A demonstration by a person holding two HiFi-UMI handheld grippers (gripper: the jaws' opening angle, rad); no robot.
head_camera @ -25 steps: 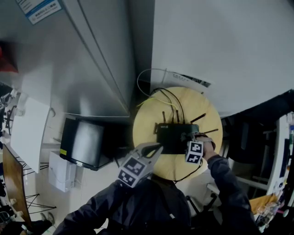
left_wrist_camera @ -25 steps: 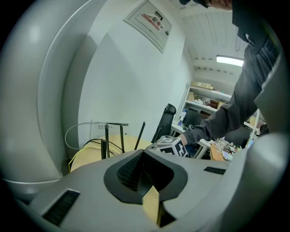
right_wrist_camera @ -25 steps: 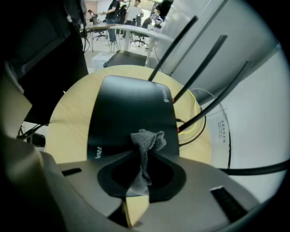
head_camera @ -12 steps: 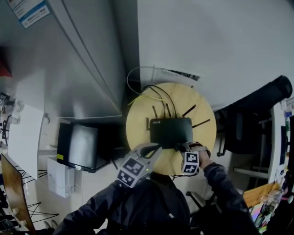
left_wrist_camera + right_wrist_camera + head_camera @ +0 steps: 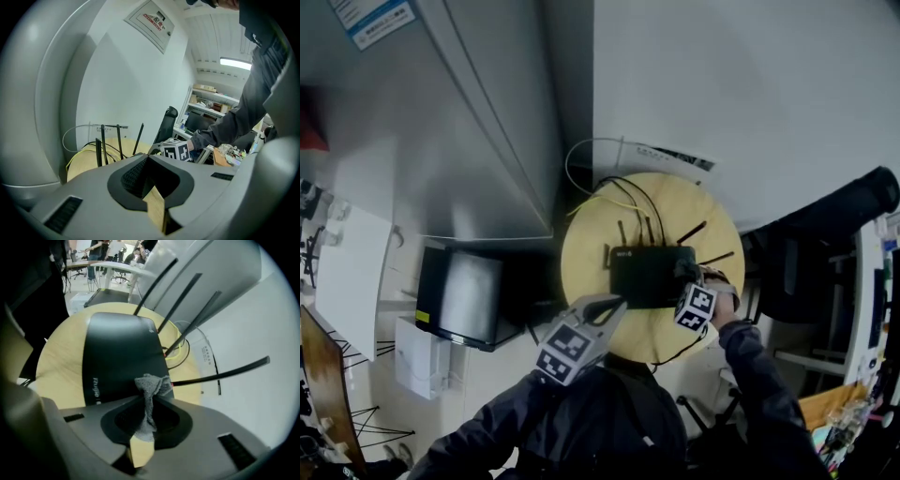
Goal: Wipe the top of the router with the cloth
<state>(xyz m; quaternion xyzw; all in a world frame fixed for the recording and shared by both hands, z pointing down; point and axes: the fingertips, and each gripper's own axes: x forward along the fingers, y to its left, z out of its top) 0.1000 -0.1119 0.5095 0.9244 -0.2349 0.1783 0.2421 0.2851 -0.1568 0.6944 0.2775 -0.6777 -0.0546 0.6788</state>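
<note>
Bench (image 5: 586, 253): a round, pale wooden top at the centre of the head view. It carries the router and its cables.

Router (image 5: 649, 277): lies flat at the middle of the bench. Its long axis runs left to right across the head view. In the right gripper view it stretches up the frame, away from the gripper.

Router's look: a flat, matte black slab with rounded corners and small pale lettering near its front edge. No dust or marks can be made out on top.

Left gripper (image 5: 614, 302): at the lower left rim of the bench, just short of the router's lower left corner. Its jaws are together with nothing between them.

Right gripper (image 5: 686, 279): at the router's right end, and the nearer of the two. Its jaws are clamped on the cloth. The uncovered top lies to its left in the head view, so I judge the wipe calls for a pass leftward along the long axis.

Antennas (image 5: 187, 301): four thin black rods along the router's far edge, fanned toward the upper right of the right gripper view.

Cloth (image 5: 152, 385): a small grey bunch sticking out past the jaws. It seems to rest on the router's near edge.
</note>
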